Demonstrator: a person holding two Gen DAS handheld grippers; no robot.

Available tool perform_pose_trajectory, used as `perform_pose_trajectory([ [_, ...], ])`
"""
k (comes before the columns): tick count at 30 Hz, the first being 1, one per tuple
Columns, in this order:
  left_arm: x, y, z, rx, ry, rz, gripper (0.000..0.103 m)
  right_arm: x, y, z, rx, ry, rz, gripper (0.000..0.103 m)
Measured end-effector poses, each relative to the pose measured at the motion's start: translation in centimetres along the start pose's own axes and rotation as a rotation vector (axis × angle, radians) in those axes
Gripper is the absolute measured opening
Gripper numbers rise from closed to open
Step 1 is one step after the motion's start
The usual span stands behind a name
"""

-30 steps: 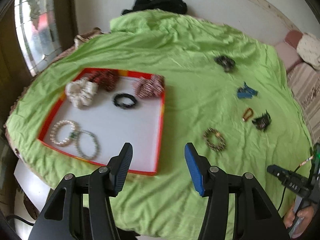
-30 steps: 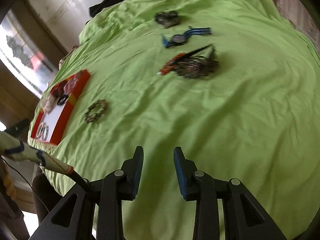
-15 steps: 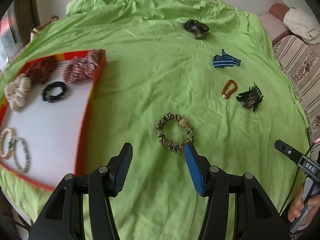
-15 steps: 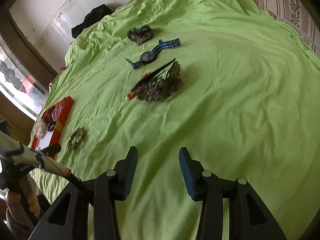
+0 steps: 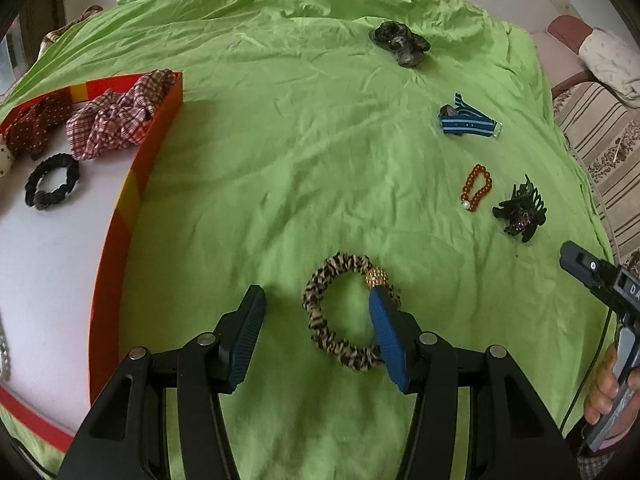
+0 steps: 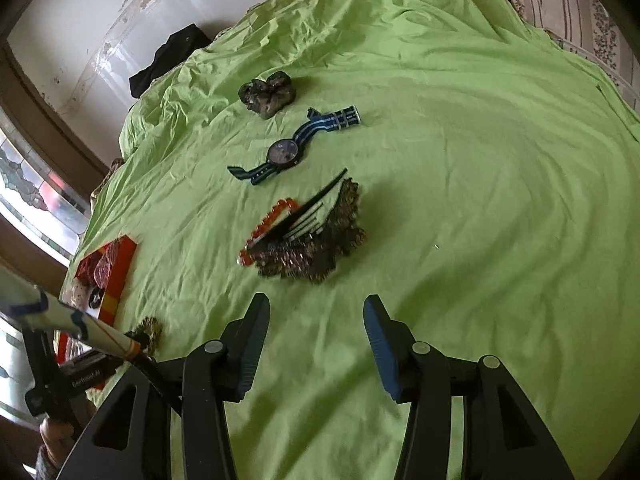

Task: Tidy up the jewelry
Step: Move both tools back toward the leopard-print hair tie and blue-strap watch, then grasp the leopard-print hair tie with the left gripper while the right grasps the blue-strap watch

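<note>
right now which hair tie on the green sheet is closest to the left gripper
The leopard-print hair tie, lying between the open left gripper fingers; the dark hair tie lies far off.

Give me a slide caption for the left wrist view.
Left gripper with open jaws over a leopard-print scrunchie on the green sheet, beside the red tray.

A rumpled green sheet [image 5: 304, 160], a striped sofa [image 5: 600, 136] and a stained-glass window [image 6: 36, 196]

1. I can read "DA" in white on the right gripper [image 5: 600, 280] body, cut off at the frame edge.
2. White lettering on the left gripper [image 6: 86, 374] side (too blurred for me to read).
</note>
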State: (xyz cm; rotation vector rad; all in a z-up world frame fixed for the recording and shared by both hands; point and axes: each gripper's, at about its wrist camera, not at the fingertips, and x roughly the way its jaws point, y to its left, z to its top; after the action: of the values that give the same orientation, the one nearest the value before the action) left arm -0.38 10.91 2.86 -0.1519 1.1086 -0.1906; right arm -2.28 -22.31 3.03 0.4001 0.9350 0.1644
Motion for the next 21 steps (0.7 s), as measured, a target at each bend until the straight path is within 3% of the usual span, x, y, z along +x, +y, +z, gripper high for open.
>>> perform_pose_trajectory([
  [9,1.1,0.3,0.4,0.006,-0.041,-0.008,0.053,0.4,0.9,2.0,-0.017,-0.046,-0.009,0.054],
  [14,1.4,-0.1,0.1,0.040,-0.094,0.006,0.054,0.0,1.5,5.0,-0.020,-0.071,-0.011,0.054],
  [18,1.6,-0.8,-0.7,0.095,-0.145,0.039,0.054,0.9,3.3,7.7,-0.029,-0.043,0.024,0.054],
  [21,1.5,-0.6,-0.8,0.102,-0.162,0.030,0.054,3.5,4.6,10.1,0.002,0.035,0.056,0.054],
])
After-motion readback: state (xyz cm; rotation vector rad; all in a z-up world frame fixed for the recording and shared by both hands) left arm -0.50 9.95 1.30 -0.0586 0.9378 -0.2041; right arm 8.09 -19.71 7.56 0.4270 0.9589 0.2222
